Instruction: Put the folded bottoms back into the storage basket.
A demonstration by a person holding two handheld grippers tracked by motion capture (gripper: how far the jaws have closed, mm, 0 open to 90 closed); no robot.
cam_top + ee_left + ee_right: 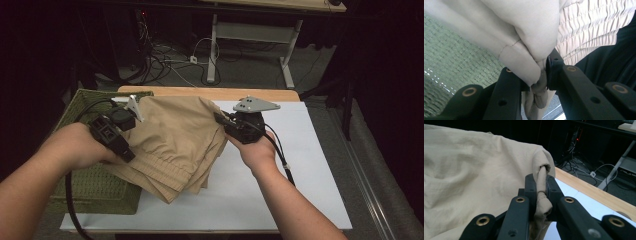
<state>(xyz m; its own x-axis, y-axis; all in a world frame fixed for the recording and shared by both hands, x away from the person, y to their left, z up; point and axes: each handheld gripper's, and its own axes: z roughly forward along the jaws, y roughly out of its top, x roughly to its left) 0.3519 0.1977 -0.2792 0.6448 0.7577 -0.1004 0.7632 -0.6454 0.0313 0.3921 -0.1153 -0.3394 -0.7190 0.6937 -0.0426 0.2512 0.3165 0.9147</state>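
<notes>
A folded tan garment point(175, 145) with a ribbed elastic waistband hangs between my two grippers, lifted above the white table mat point(280, 195). My left gripper point(131, 107) is shut on a bunched fold at the cloth's left edge; in the left gripper view the tan garment point(534, 37) is pinched between the black jaws of my left gripper point(541, 77). My right gripper point(220, 119) is shut on the cloth's right edge. There the right gripper view has a rolled ridge of the tan garment point(474, 177) squeezed between the pads of my right gripper point(541, 186).
A green woven basket point(95, 185) sits at the table's left, partly under the garment and my left hand. The wooden table edge point(210, 92) runs along the back. Beyond it stand a desk frame point(250, 45) and floor cables point(165, 60).
</notes>
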